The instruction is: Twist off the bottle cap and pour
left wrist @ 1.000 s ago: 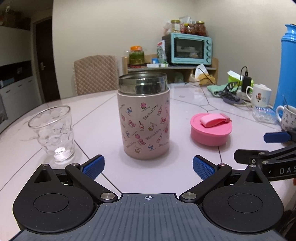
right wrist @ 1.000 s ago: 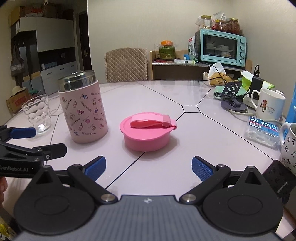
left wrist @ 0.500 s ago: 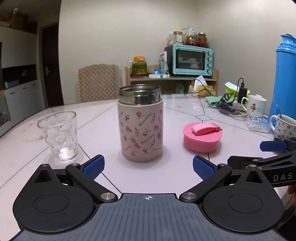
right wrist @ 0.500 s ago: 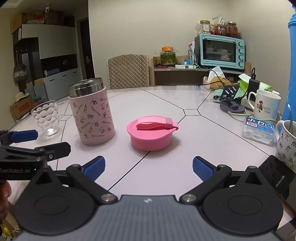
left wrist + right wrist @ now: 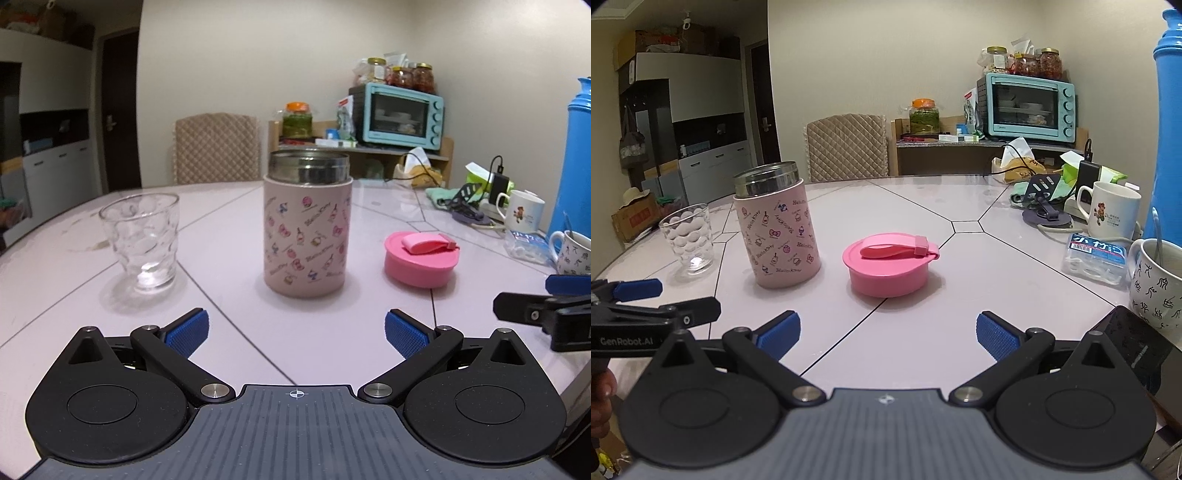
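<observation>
Both the left gripper (image 5: 294,328) and right gripper (image 5: 885,328) hover level over the pale table (image 5: 229,236), jaws spread apart, facing the uncapped pink patterned steel bottle (image 5: 307,229) and round pink cap (image 5: 889,264).

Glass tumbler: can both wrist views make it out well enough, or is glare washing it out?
Left wrist view: the glass tumbler is sharp, with one bright glint at its base and a soft shadow on the table; rim and dimples read clearly. Right wrist view: the tumbler sits near the left edge, bent slightly by fisheye, still legible beside the pink bottle.
</observation>
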A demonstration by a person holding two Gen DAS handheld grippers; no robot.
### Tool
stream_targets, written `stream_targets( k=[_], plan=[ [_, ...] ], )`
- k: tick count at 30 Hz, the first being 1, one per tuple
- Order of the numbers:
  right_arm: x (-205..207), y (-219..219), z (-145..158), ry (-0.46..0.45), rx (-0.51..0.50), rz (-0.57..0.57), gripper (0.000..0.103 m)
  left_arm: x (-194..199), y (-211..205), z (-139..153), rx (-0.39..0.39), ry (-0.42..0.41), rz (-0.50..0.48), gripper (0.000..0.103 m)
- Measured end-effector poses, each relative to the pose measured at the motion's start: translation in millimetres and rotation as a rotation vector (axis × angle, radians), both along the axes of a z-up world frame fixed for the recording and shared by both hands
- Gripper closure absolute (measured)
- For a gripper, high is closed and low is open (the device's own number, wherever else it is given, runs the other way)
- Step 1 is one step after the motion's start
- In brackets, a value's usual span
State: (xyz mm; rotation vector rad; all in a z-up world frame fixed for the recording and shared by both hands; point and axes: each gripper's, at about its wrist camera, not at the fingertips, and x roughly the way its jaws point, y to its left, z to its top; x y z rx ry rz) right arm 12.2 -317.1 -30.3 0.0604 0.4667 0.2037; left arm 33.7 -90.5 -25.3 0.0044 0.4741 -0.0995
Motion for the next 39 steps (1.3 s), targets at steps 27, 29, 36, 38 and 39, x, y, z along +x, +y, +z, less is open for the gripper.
stream_targets(
  k=[27, 29, 36, 38, 39],
  plan=[
    [-3.1, -8.0, 0.1, -0.007, 0.013, -0.005, 0.000, -3.1, -11.9, -1.7, 0.006, 0.016, -0.013, 0.000],
    [-3.0, -8.6, 0.2, -0.009, 0.015, -0.007, 0.000, -2.7, -12.6, -2.0, 0.005, 0.017, -0.015, 0.000],
    [-2.7, -8.7, -1.0, -0.005, 0.014, -0.005, 0.000, -3.0, -14.1, -3.5, 0.003, 0.016, -0.017, 0.000],
    [-2.9, -8.7, -0.8, -0.004, 0.014, -0.004, 0.000, -3.1, -14.5, -3.9, 0.003, 0.015, -0.018, 0.000],
    [-3.0, -8.7, -0.8, -0.004, 0.013, -0.005, 0.000, -3.1, -14.7, -4.1, 0.002, 0.015, -0.018, 0.000]
  ],
)
